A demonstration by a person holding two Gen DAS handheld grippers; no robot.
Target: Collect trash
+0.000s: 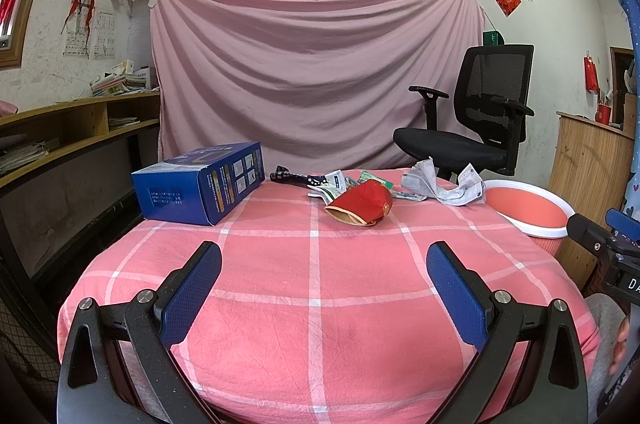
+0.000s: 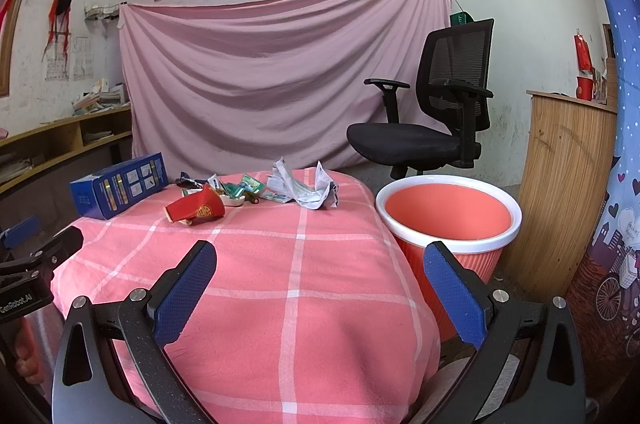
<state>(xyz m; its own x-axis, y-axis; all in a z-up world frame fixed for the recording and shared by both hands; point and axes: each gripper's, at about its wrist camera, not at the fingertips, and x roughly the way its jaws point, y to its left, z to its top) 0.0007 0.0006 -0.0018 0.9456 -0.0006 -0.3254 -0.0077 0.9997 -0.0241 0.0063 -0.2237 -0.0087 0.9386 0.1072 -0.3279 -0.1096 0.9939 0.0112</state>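
Observation:
At the far end of the pink checked table [image 1: 320, 288] [image 2: 296, 264] lies a heap of trash: a red paper cup on its side [image 1: 362, 202] [image 2: 198, 209], crumpled white paper [image 1: 438, 184] [image 2: 302, 186], green and white wrappers [image 1: 340, 182] [image 2: 244, 190] and a dark blue wrapper [image 1: 292, 178]. An orange bin with a white rim [image 1: 528, 210] [image 2: 448, 214] stands off the table's right side. My left gripper [image 1: 324, 264] and right gripper [image 2: 320, 262] both hover open over the near part of the table, holding nothing.
A blue box [image 1: 200, 182] [image 2: 120, 184] rests on the table's far left. A black office chair [image 1: 472, 120] [image 2: 432, 108] stands behind the bin, a wooden cabinet [image 2: 560, 192] to its right, and wooden shelves [image 1: 72, 132] along the left wall. A pink sheet [image 1: 312, 72] hangs behind.

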